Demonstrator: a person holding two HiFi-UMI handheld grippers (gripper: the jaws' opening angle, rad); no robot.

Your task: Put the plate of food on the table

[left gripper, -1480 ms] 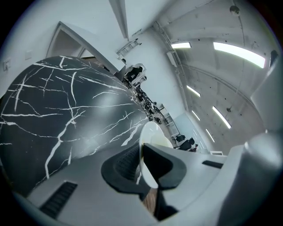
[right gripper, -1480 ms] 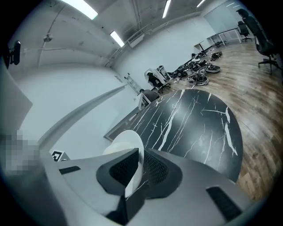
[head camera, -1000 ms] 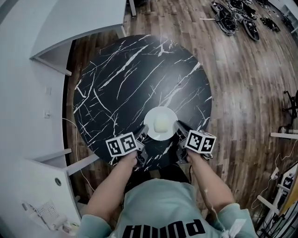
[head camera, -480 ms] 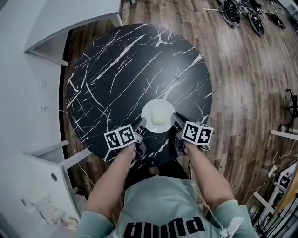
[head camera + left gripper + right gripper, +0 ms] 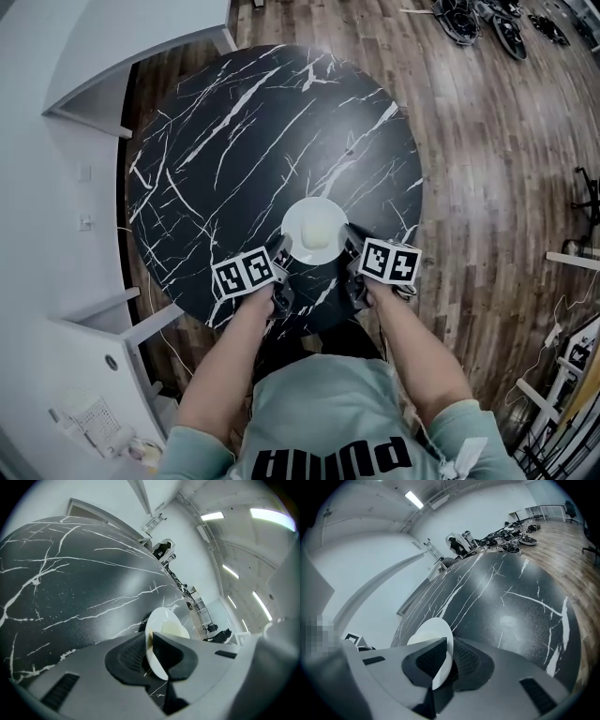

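A small white plate [image 5: 292, 225] with a pale yellow lump of food [image 5: 320, 229] sits low over the near edge of the round black marble table [image 5: 244, 141]; I cannot tell if it rests on the top. My left gripper [image 5: 281, 251] holds its left rim, and my right gripper [image 5: 352, 242] holds its right rim. In the left gripper view the plate [image 5: 161, 620] stands edge-on between the pads of the left gripper [image 5: 151, 651], whose jaws have just been opening a little. In the right gripper view the plate's rim [image 5: 431, 632] is pinched in the right gripper [image 5: 449, 660].
A white curved counter [image 5: 56, 187] runs along the table's left side. Wooden floor [image 5: 487, 169] lies to the right, with dark equipment [image 5: 469, 19] at the top right and frames with cables [image 5: 562, 375] at the lower right.
Both grippers have sunk toward the tabletop with the plate still between them. The plate keeps its place near the table's front edge.
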